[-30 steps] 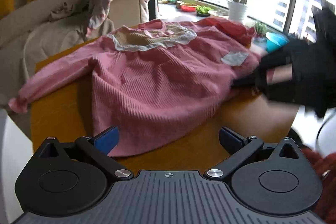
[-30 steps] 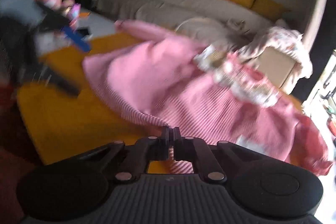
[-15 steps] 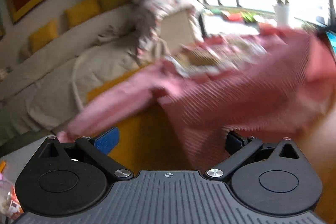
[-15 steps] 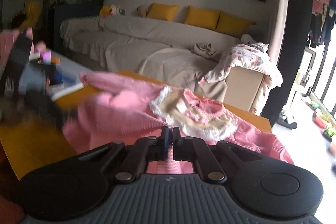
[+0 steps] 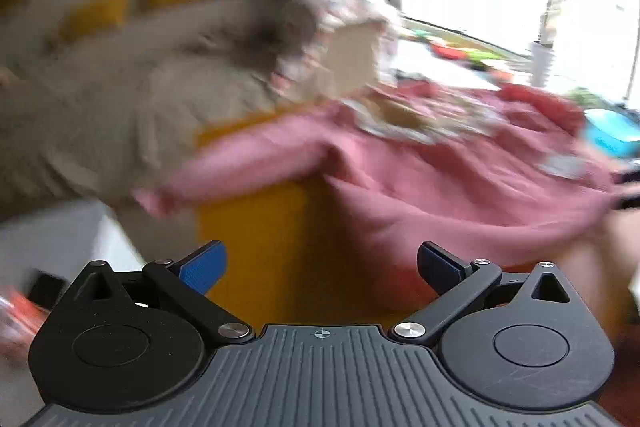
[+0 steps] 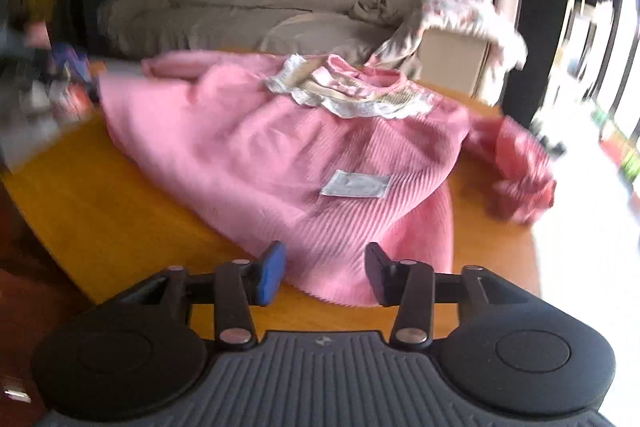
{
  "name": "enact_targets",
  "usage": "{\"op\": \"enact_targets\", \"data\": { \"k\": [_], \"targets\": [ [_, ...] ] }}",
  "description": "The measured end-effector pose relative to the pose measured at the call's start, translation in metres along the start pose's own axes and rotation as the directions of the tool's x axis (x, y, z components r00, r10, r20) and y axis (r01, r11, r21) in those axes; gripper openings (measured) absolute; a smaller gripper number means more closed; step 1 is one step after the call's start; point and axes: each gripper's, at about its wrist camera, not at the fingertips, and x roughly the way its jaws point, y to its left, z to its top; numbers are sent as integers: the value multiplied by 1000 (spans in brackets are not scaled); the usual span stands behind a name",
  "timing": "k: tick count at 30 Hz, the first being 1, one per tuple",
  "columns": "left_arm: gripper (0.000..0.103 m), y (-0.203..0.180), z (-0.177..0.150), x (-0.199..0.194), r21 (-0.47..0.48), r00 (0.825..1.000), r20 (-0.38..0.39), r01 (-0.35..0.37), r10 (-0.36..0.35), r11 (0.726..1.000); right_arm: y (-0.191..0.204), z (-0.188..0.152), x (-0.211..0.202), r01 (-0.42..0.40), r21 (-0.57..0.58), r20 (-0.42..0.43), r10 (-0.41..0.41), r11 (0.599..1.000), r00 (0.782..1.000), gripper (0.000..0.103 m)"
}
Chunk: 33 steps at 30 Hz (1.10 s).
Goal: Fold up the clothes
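A pink ribbed sweater (image 6: pixel 304 155) with a lacy pale collar (image 6: pixel 352 95) and a small grey patch (image 6: pixel 354 185) lies spread on the yellow-orange table (image 6: pixel 104 203). Its hem reaches down between the fingers of my right gripper (image 6: pixel 325 273), which stands open just above the table with nothing clamped. In the blurred left wrist view the same sweater (image 5: pixel 460 195) drapes over the table's left side, one sleeve (image 5: pixel 224 171) trailing past the edge. My left gripper (image 5: pixel 320 265) is open and empty, in front of the hem.
A grey-covered sofa (image 6: pixel 240 3) with yellow cushions runs behind the table. A floral cloth (image 6: pixel 472 7) hangs over a box beside it. Bright windows and a potted plant (image 5: pixel 544 59) are on the right. Small cluttered items (image 6: pixel 60 83) sit at the table's far left.
My right gripper was shut on the sweater's hem and has now opened, letting the cloth drop flat. The left gripper swung left and back while staying open; both views are motion-blurred.
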Motion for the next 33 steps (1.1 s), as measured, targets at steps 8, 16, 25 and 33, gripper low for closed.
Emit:
{"op": "enact_targets", "data": {
  "k": [8, 16, 25, 33],
  "targets": [
    [103, -24, 38, 33, -101, 925, 82, 378, -371, 920, -2, 43, 35, -230, 227, 176, 193, 946, 965, 103],
    [103, -35, 37, 125, -237, 932, -61, 335, -358, 912, 14, 45, 119, -153, 269, 36, 148, 951, 988, 103],
    [103, -43, -7, 88, -246, 915, -49, 378, -401, 892, 36, 7, 73, -137, 156, -11, 140, 978, 990, 103],
    [103, -32, -11, 89, -344, 902, -4, 404, -431, 848, 6, 26, 24, 28, 135, 125, -45, 990, 991, 95]
  ]
}}
